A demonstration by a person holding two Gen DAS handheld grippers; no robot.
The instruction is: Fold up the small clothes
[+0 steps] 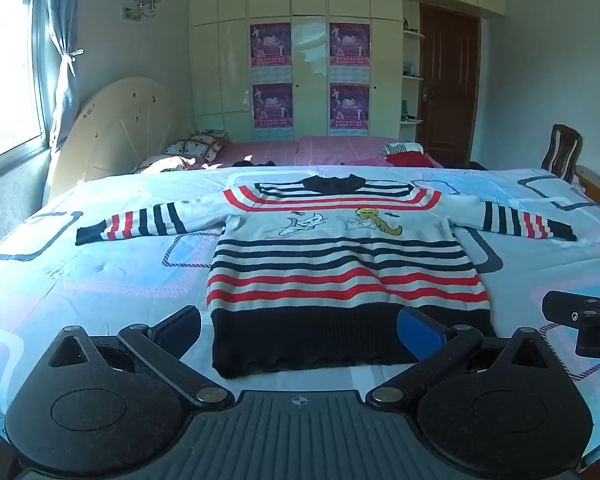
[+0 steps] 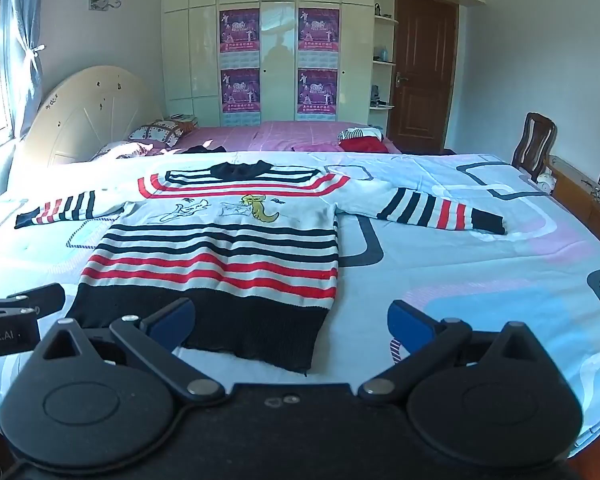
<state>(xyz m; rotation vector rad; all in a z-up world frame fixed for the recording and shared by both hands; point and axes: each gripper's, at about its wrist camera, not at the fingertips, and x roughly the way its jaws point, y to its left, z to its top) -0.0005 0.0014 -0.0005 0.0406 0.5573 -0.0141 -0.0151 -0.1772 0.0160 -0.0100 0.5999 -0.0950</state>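
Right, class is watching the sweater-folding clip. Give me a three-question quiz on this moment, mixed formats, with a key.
1. True or false: the striped sweater lies flat with both sleeves spread out.
2. The jaws of the left gripper are: A) open, B) shut on the hem, C) out of view.
3. Fill in: the sweater lies on a patterned ____.

Key: 1 true; 2 A; 3 bedspread. The right gripper stands open too, holding nothing.

I see a sunlit window (image 1: 4,64), cream glossy wardrobe (image 1: 296,52), brown wooden door (image 1: 446,88), dark wooden chair (image 2: 534,144).
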